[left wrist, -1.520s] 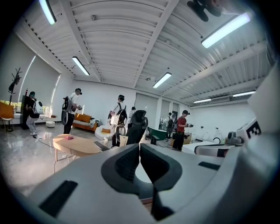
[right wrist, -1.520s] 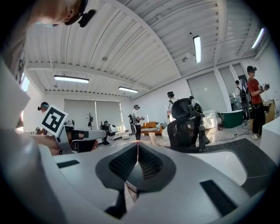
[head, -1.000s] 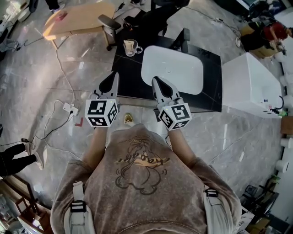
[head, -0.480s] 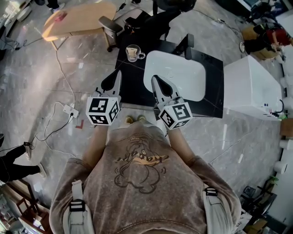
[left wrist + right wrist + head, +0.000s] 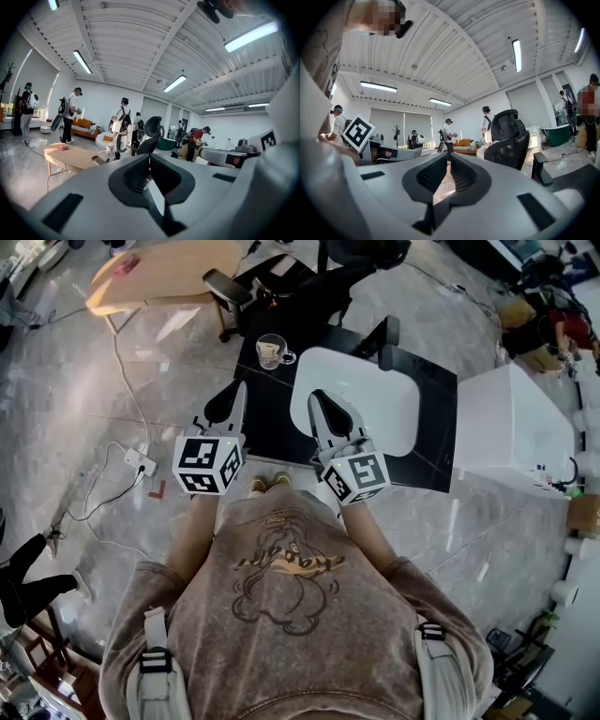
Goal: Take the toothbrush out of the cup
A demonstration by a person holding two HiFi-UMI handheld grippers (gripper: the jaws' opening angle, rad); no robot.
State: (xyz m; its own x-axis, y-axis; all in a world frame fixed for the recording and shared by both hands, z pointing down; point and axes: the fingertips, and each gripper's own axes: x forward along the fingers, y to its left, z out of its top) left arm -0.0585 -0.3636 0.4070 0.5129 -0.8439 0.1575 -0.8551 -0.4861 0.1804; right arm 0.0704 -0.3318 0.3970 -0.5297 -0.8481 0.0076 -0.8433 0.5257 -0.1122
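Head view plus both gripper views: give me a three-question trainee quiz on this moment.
1. True or false: the left gripper is holding the cup.
2. Pick one. The cup is: A) upright on a far corner of the black table; B) lying on its side; C) lifted in the air.
3. Short answer: how do the jaws of the right gripper stand, and is anything between them?

Key:
1. False; the cup is well beyond it, untouched.
2. A.
3. Together, with nothing between them.
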